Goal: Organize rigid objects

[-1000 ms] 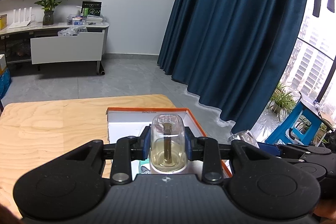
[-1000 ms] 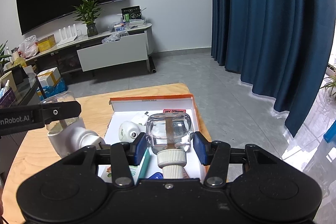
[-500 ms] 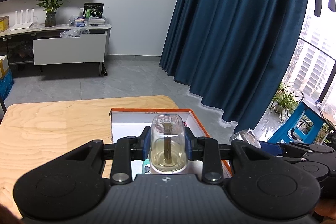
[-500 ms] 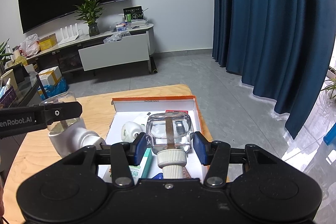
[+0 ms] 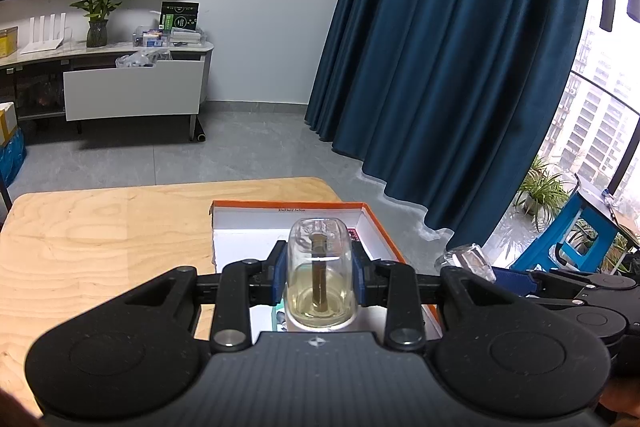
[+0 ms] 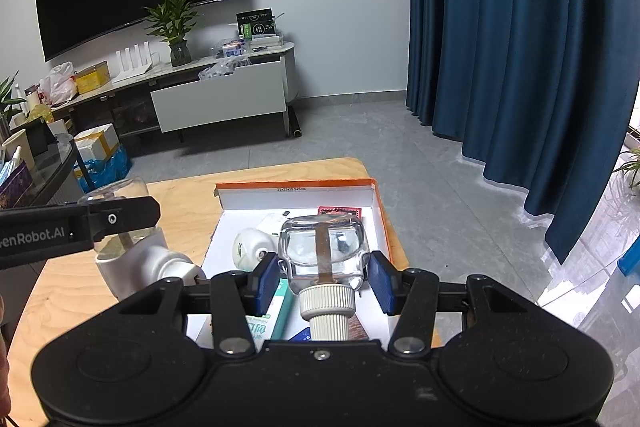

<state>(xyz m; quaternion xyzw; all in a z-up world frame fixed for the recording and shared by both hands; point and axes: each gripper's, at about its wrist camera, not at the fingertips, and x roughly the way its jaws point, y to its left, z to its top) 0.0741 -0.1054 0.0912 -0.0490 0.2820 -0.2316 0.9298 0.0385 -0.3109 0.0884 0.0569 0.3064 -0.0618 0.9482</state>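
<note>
My left gripper is shut on a clear bottle with yellowish liquid, a brown stick inside and a white base. It hangs above the near part of an orange-rimmed white box on the wooden table. My right gripper is shut on a squarish clear glass bottle whose white ribbed cap points back at the camera. That bottle hangs over the same box. In the right wrist view the left finger and its bottle are at the left, beside the box.
Inside the box lie a white round item, a red card and a green-and-white carton. Bare table spreads left of the box. Beyond are grey floor, a TV cabinet and blue curtains.
</note>
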